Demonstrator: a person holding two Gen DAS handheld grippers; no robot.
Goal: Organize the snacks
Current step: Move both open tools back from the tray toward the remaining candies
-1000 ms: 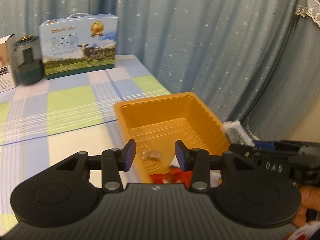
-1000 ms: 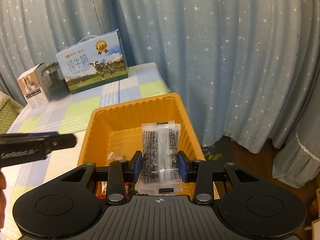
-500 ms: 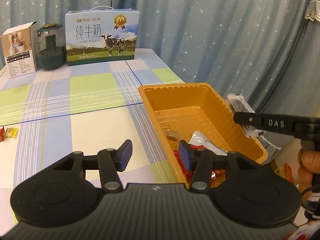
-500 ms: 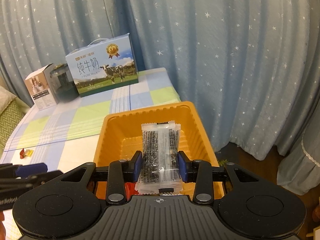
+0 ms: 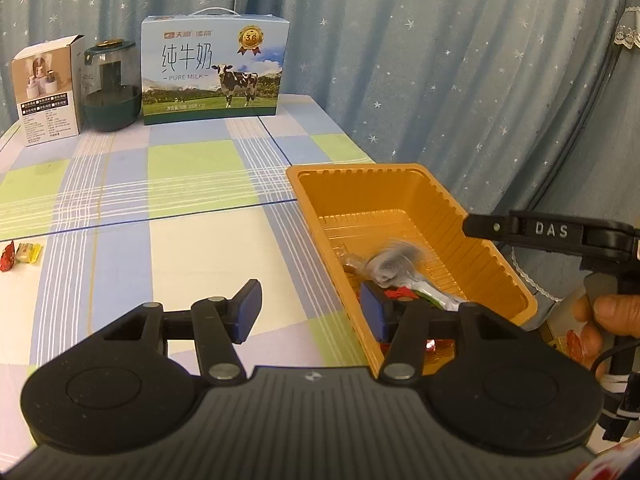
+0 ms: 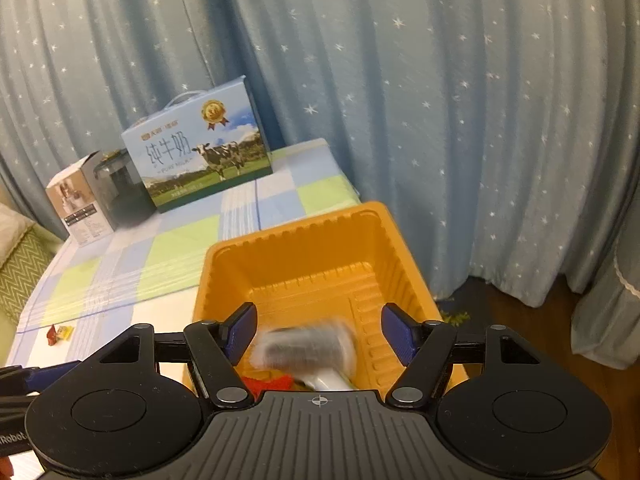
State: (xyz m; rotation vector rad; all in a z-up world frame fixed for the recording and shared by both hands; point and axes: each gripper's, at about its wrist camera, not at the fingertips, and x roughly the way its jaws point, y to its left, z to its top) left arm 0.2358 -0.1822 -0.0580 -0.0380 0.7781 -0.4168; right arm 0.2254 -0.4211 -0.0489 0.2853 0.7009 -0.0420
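The orange tray point(image 5: 400, 169) point(image 6: 296, 232) sits at the table's right edge with several wrapped snacks point(image 5: 434, 298) in its near end. A dark snack packet point(image 6: 306, 346) point(image 5: 394, 260), blurred by motion, is dropping into the tray, free of the pads. My right gripper point(image 6: 320, 332) hovers above the tray with its jaws opening; the packet is below and between them, untouched. One of its fingers point(image 5: 520, 230) shows over the tray's right rim. My left gripper point(image 5: 310, 312) hangs over the tray's left wall, jaws opening and holding nothing. Two small candies point(image 5: 20, 254) point(image 6: 60, 334) lie at the table's left.
A milk carton box point(image 5: 214, 72) point(image 6: 200, 152), a dark green jar point(image 5: 112, 88) and a white box point(image 5: 46, 88) stand along the table's far edge before a starred curtain. A person's hand point(image 5: 600, 316) grips the right tool. The floor lies beyond the tray point(image 6: 500, 320).
My right gripper's jaws have spread and the dark packet has left them, falling into the tray. My left gripper has swung left off the tray and its jaws have widened.
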